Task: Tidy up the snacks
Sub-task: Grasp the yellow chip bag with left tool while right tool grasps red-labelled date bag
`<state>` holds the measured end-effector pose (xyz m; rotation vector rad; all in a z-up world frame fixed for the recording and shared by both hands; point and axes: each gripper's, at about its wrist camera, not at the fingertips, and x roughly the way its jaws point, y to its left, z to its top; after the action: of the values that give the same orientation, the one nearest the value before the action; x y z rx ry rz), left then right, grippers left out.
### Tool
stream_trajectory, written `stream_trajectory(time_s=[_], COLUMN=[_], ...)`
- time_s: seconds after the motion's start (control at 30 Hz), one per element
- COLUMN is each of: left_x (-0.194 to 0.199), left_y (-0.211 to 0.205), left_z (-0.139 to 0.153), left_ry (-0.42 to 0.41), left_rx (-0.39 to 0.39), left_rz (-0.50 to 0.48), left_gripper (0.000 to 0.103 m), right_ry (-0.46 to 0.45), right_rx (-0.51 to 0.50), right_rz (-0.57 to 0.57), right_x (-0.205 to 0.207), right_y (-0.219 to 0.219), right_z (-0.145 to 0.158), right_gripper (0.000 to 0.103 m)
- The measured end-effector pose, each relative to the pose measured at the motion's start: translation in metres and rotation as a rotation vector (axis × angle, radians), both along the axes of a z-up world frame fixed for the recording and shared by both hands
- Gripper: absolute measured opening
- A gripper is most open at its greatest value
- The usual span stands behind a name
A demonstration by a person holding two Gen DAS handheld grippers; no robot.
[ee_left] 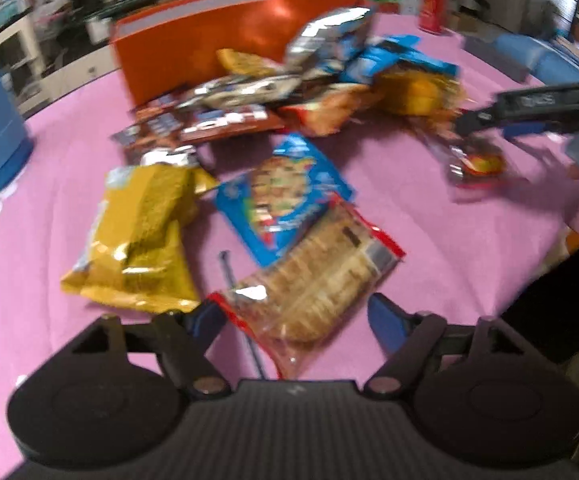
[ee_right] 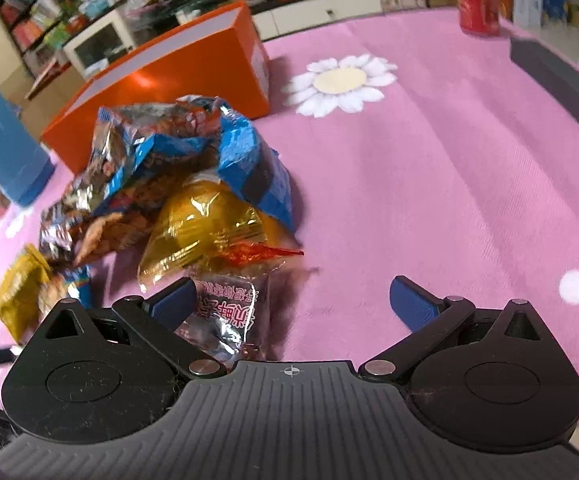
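Orange card forms the long open-topped box (ee_left: 225, 40) at the far side of the pink worktop (ee_left: 429, 240), and we take it to be the likely container for the snacks; nothing can be seen inside it from either view. The snacks lie loose in front of it. Nearest the left gripper (ee_left: 293, 320) are a clear red-edged cracker packet (ee_left: 317, 284), a blue cookie packet (ee_left: 281, 192) partly under it, and a yellow bag (ee_left: 141, 240) just beside them. Closer to the box, a heap of silver, blue and amber wrappers (ee_left: 337, 68) rests on flat brown bars (ee_left: 209, 120).

We judge the task to be at an early stage: every packet in view is on the cloth, unsorted.

The left gripper has its fingers spread on either side of the cracker packet's near end, not closed on it. The right gripper (ee_right: 289, 304) also has its fingers spread; a small clear packet (ee_right: 225, 312) lies against its left finger, beside an amber-wrapped item (ee_right: 205, 232), and we see no pinch.

Legible writing is scarce. The small packet carries red Chinese characters, seen upside down and not readable to us. A red can (ee_right: 478, 0) and a dark oblong box (ee_right: 557, 80) stand well apart; their labels are blurred.
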<state>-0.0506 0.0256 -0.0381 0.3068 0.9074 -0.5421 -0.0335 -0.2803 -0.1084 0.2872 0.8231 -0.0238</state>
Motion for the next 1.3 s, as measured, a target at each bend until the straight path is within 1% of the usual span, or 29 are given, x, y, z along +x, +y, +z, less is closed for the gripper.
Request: stream_trajectory(time_s=[0.07, 0.1, 0.13, 0.17, 0.23, 0.3, 0.37, 0.43, 0.47, 0.53, 0.6, 0.63, 0.67, 0.73, 0.8, 0.83, 0.93, 1.0, 1.1, 1.2, 1.27, 1.3], left_x=[-0.003, -0.004, -0.001, 0.000, -0.002, -0.008, -0.019, -0.022, -0.019, -0.006, 0.015, 0.028, 0.039, 0.064, 0.080, 0.086, 0.097, 0.102, 0.106, 0.102, 0.100, 0.100], left_y=[-0.015, -0.022, -0.029, -0.033, -0.035, -0.035, -0.033, -0.026, -0.019, -0.006, 0.009, 0.016, 0.020, 0.026, 0.025, 0.024, 0.022, 0.020, 0.019, 0.019, 0.020, 0.020], left_z=[0.001, 0.001, -0.001, 0.000, 0.003, 0.003, 0.006, 0.014, 0.020, 0.031, 0.041, 0.043, 0.042, 0.031, 0.018, 0.012, 0.006, 0.001, -0.010, -0.010, -0.011, -0.010], left_ry=[-0.018, -0.036, -0.048, -0.053, -0.027, -0.003, -0.052, -0.112, -0.140, -0.174, -0.210, -0.215, -0.206, -0.159, -0.098, -0.085, -0.087, -0.079, -0.055, -0.066, -0.068, -0.065], left_rx=[0.038, 0.062, 0.085, 0.102, 0.095, 0.090, 0.136, 0.161, 0.163, 0.149, 0.128, 0.122, 0.116, 0.106, 0.097, 0.095, 0.073, 0.051, 0.065, 0.073, 0.072, 0.068], left_rz=[-0.081, -0.111, -0.125, -0.133, -0.171, -0.230, -0.239, -0.215, -0.179, -0.078, 0.059, 0.117, 0.150, 0.189, 0.179, 0.178, 0.174, 0.176, 0.184, 0.179, 0.186, 0.189], left_gripper=[0.082, 0.086, 0.088, 0.088, 0.088, 0.088, 0.089, 0.092, 0.094, 0.094, 0.094, 0.094, 0.094, 0.094, 0.094, 0.094, 0.094, 0.094, 0.094, 0.093, 0.094, 0.094], right_ry=[-0.046, -0.049, -0.038, -0.023, -0.023, -0.020, -0.017, -0.012, -0.014, -0.035, -0.063, -0.079, -0.097, -0.124, -0.130, -0.126, -0.124, -0.113, -0.073, -0.058, -0.042, -0.033], right_rx=[-0.003, -0.007, -0.002, 0.005, 0.016, 0.010, 0.009, 0.024, 0.038, 0.069, 0.077, 0.072, 0.063, 0.037, -0.004, -0.030, -0.111, -0.140, -0.133, -0.156, -0.168, -0.162], right_rz=[-0.002, 0.003, 0.006, 0.009, 0.006, 0.008, 0.007, -0.002, -0.014, -0.032, -0.051, -0.054, -0.051, -0.021, 0.033, 0.053, 0.100, 0.106, 0.122, 0.144, 0.148, 0.149], right_x=[-0.005, -0.005, -0.004, -0.002, -0.003, -0.004, -0.003, -0.002, -0.003, -0.007, -0.010, -0.011, -0.013, -0.015, -0.017, -0.018, -0.021, -0.020, -0.014, -0.010, -0.007, -0.006], right_y=[0.001, 0.001, 0.000, -0.002, -0.003, -0.002, -0.002, -0.004, -0.007, -0.012, -0.015, -0.016, -0.015, -0.009, 0.002, 0.009, 0.024, 0.029, 0.035, 0.044, 0.048, 0.050], right_z=[-0.003, -0.003, -0.002, -0.001, 0.000, 0.000, 0.001, 0.001, 0.002, 0.006, 0.011, 0.014, 0.017, 0.022, 0.024, 0.023, 0.023, 0.020, 0.013, 0.006, 0.002, 0.001], right_gripper=[0.094, 0.094, 0.094, 0.094, 0.094, 0.094, 0.094, 0.094, 0.094, 0.094, 0.094, 0.094, 0.094, 0.094, 0.094, 0.094, 0.094, 0.094, 0.094, 0.093, 0.091, 0.087])
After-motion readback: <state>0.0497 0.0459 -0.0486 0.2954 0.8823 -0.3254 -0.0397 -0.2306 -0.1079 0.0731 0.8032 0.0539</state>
